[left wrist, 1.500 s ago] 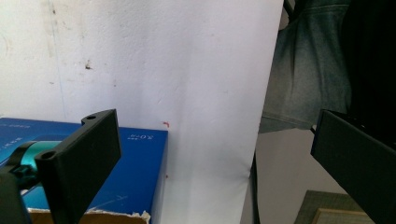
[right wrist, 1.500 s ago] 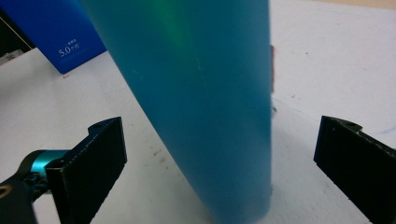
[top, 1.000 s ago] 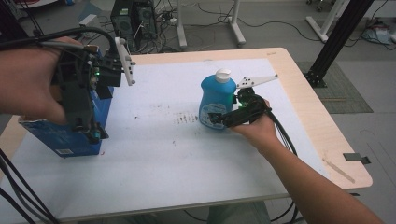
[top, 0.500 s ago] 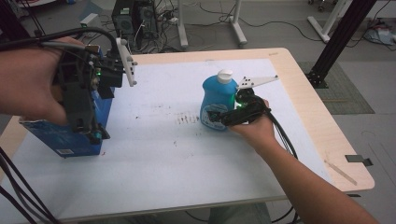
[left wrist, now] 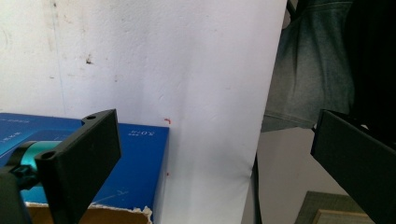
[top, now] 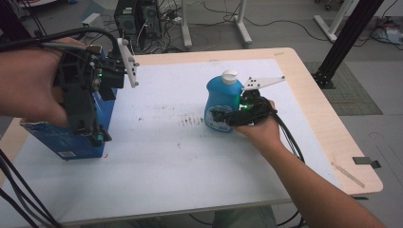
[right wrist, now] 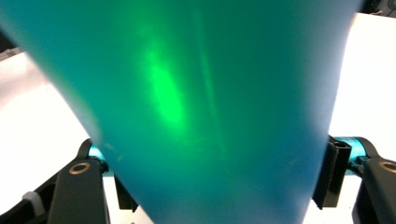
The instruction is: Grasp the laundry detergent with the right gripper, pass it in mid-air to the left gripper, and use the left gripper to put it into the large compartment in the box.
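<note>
White paper covers the counter, where the right hand-held gripper, jaws just closing, clamps the upright blue bottle near centre; far left, the left hand-held gripper hangs open above a blue box.

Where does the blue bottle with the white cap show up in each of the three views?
High view: the blue bottle stands upright right of centre on the white table cover, with the right hand-held gripper closing around its lower body.
Left gripper view: not in it.
Right gripper view: the bottle looms close between the two black jaws.
Shared landmark: the white table cover.
</note>
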